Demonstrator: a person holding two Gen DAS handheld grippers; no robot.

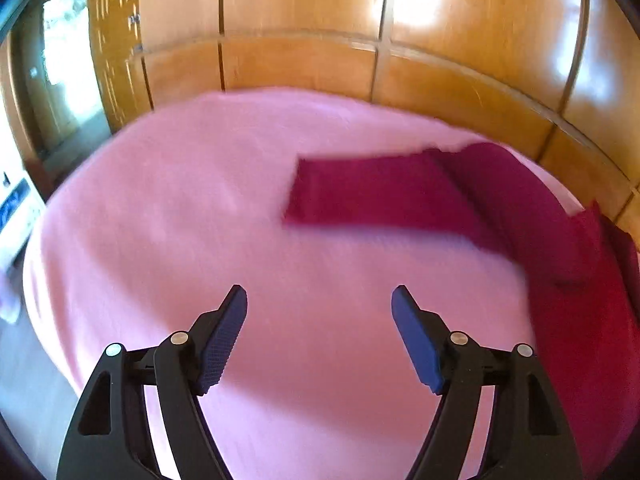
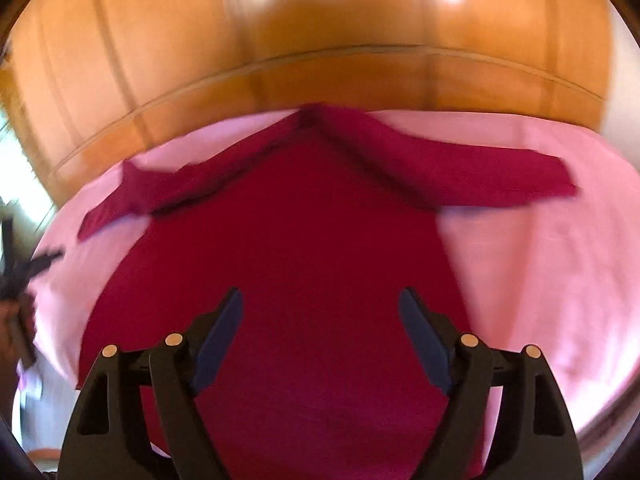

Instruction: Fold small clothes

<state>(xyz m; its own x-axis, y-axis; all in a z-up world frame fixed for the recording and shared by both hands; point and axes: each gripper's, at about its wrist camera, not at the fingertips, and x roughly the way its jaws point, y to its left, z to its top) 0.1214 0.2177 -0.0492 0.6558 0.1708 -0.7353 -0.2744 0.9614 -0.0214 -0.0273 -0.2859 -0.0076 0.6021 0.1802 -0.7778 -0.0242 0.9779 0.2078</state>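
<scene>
- Glossy orange-brown wooden wardrobe panels (image 1: 304, 12) filled the background in both wrist views, with bright window glare on the varnish.
- Below them lay a bed under a smooth pale pink sheet (image 1: 180, 208); both views were motion-blurred.
- Dark crimson long-sleeved top (image 2: 288, 264) lay spread flat on the pink sheet, body toward the camera, collar end at the far edge near the wardrobe.
- Its two sleeves were stretched outward to either side; in the right wrist view one sleeve (image 2: 460, 168) reached to the right and the other sleeve (image 2: 160, 188) reached left, slightly rumpled at the cuff.
- In the left wrist view the same garment sat at the right side of the frame, one sleeve extended flat toward the middle of the sheet.
- Left tool (image 1: 319, 294): black frame, blue textured pads (image 1: 222, 344), released and standing wide, nothing between them, only bare pink sheet below and the garment off to its right.
- Right tool (image 2: 321, 296): released too, pads spread wide above the body of the crimson top, no cloth pinched.
- A dark blurred shape showed at the far left edge of the right wrist view; could not tell what it was.
</scene>
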